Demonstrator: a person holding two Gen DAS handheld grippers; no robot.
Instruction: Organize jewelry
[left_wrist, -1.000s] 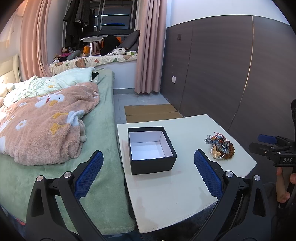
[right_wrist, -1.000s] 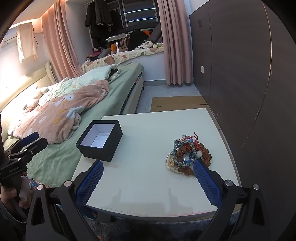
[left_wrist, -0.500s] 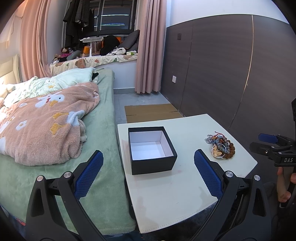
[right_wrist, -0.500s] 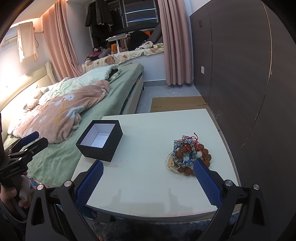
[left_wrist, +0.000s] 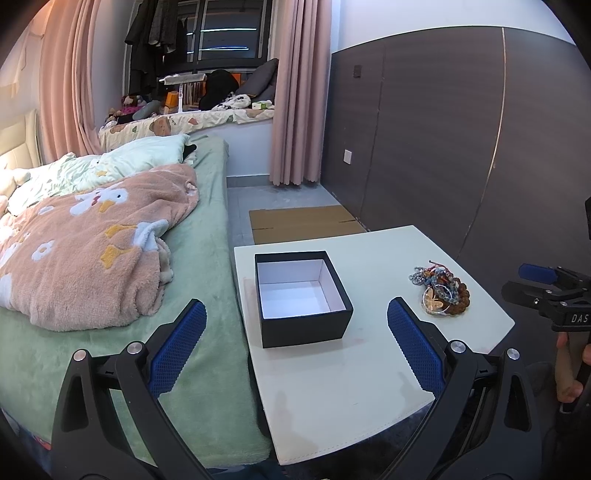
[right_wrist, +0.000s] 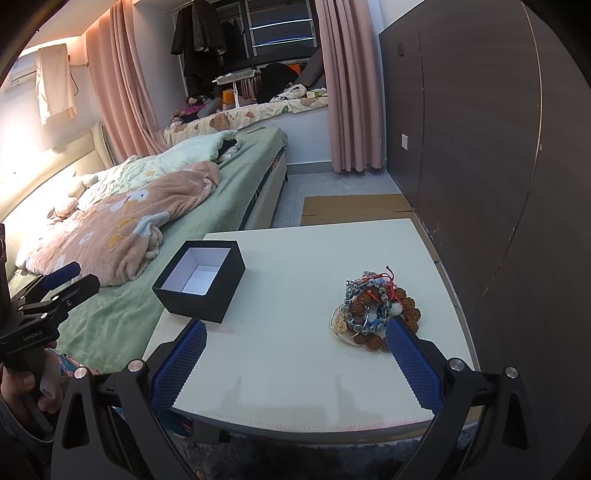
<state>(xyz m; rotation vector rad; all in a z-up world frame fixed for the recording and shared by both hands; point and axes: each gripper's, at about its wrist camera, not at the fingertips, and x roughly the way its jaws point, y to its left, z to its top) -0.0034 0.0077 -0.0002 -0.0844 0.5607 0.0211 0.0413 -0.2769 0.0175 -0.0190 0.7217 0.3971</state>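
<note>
1. Plainly, both sets of fingers are spread wide and hold nothing: the left gripper hovers short of the black box, and the right gripper hangs over the near edge of the counter.
2. One right finger pad sits just beside the jewelry pile, though contact cannot be judged.
3. That pile, a tangle of beaded bracelets, a red cord and a clear disc, lies on the counter's right side, well apart from the box.
4. By my reading, nothing is sorted yet: the box shows a bare white interior and every piece remains to be moved.
5. Individual pieces overlap too much to count, and the box's near inner wall is hidden.
</note>
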